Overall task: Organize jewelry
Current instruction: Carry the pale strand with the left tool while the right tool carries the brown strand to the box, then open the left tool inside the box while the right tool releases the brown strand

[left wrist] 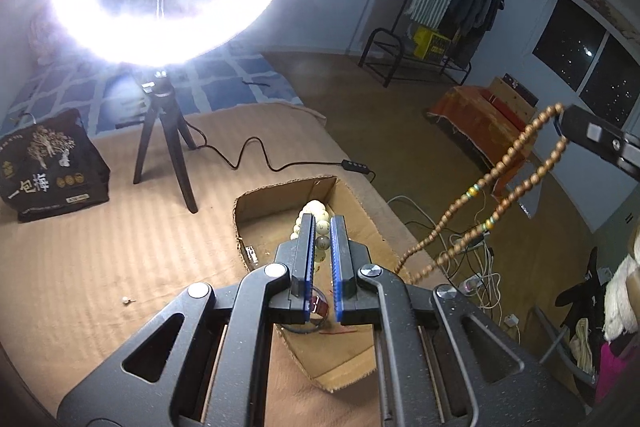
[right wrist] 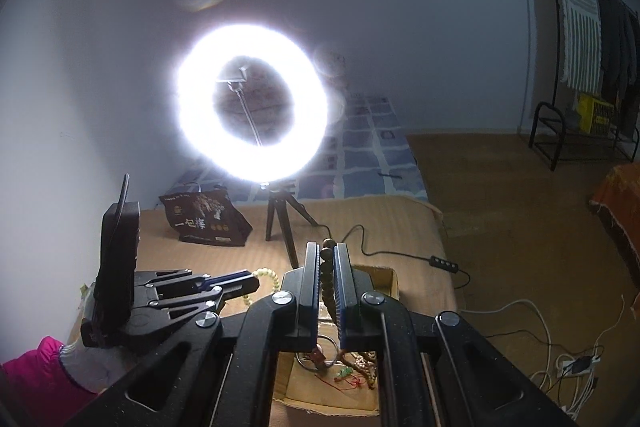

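My left gripper [left wrist: 322, 221] is shut on a string of cream beads [left wrist: 320, 227] and holds it over the open cardboard box [left wrist: 280, 205]. It also shows from the side in the right wrist view [right wrist: 250, 281], with the cream beads [right wrist: 267, 273] hanging from its tip. My right gripper [right wrist: 328, 251] is shut on a long brown bead necklace [right wrist: 326, 273] above the box [right wrist: 390, 281]. In the left wrist view the necklace [left wrist: 492, 183] hangs in a long loop from the right gripper [left wrist: 560, 119] down towards the box. More jewelry and a metal ring [right wrist: 316, 359] lie in the box.
A bright ring light on a small tripod [left wrist: 168, 147] stands on the tan bed cover, its cable [left wrist: 256, 155] trailing past the box. A dark bag [left wrist: 48, 167] sits at the left. A small loose piece [left wrist: 127, 300] lies on the cover. Cables clutter the floor at the right [left wrist: 472, 247].
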Action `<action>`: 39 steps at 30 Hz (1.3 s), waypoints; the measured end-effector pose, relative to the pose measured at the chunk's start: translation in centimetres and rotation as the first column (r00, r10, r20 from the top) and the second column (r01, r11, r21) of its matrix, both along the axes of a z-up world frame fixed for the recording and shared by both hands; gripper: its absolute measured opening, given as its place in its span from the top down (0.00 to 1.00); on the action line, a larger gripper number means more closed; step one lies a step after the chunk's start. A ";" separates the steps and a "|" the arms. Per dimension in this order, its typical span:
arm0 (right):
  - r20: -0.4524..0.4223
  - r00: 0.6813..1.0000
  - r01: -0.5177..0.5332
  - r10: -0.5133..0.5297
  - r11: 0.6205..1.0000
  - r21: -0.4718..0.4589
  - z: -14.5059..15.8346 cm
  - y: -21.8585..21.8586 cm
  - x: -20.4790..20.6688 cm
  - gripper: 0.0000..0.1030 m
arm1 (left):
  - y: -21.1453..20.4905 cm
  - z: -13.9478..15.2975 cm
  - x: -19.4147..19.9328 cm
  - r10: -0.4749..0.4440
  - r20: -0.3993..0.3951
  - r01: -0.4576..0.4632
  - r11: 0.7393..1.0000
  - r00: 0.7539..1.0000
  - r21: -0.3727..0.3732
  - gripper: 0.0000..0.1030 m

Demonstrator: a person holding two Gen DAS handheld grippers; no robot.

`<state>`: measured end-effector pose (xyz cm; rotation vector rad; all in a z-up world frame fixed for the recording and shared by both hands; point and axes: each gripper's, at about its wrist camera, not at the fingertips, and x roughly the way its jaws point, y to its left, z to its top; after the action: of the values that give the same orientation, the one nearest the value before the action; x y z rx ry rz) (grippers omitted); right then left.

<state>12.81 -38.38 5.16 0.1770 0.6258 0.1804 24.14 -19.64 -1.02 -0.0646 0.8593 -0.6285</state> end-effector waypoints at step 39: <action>-0.274 0.962 -0.013 0.025 0.999 0.045 -16.8 -0.4 6.1 0.93 | -5.8 -11.9 8.0 0.026 -0.140 -0.009 0.993 0.990 0.116 0.95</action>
<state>18.95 -38.79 -11.61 0.2397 0.9005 0.1894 32.14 -25.42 -12.93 -0.0124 1.0293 -0.5616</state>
